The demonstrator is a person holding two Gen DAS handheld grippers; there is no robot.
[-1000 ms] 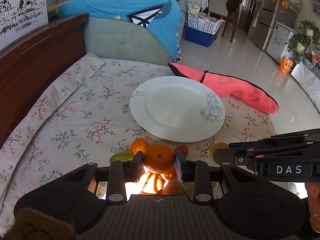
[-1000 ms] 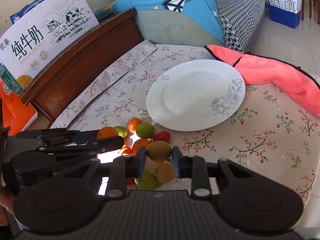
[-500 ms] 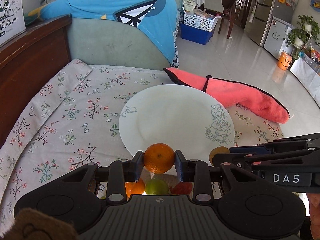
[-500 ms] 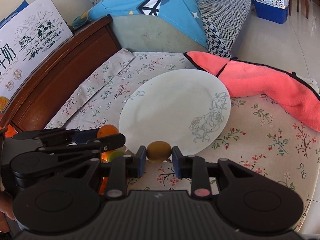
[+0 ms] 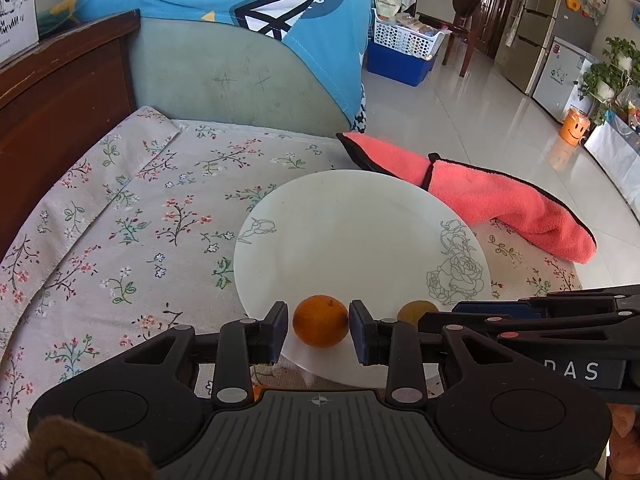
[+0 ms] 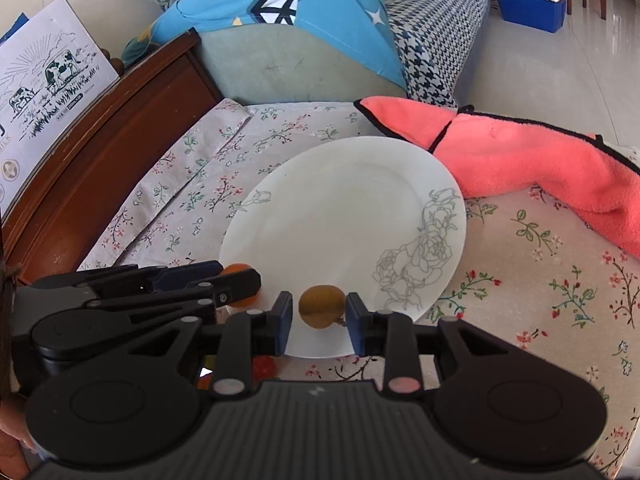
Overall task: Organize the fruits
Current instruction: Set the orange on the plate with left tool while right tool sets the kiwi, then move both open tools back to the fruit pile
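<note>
Left claw (image 5: 319,332): slightly parted, small gaps beside orange (image 5: 320,321), which rests on plate (image 5: 360,216) at 6 o'clock rim. Right claw (image 6: 317,316): slightly parted around brown fruit (image 6: 321,306), likewise at plate's 6 o'clock. Pink towel (image 6: 520,152) at 2 o'clock.

A pink towel (image 5: 492,196) is lying at right of center on the floral tablecloth (image 5: 132,216). A blue cushion (image 5: 256,8) is occupying the upper frame, a milk carton box (image 6: 44,80) the upper left.
</note>
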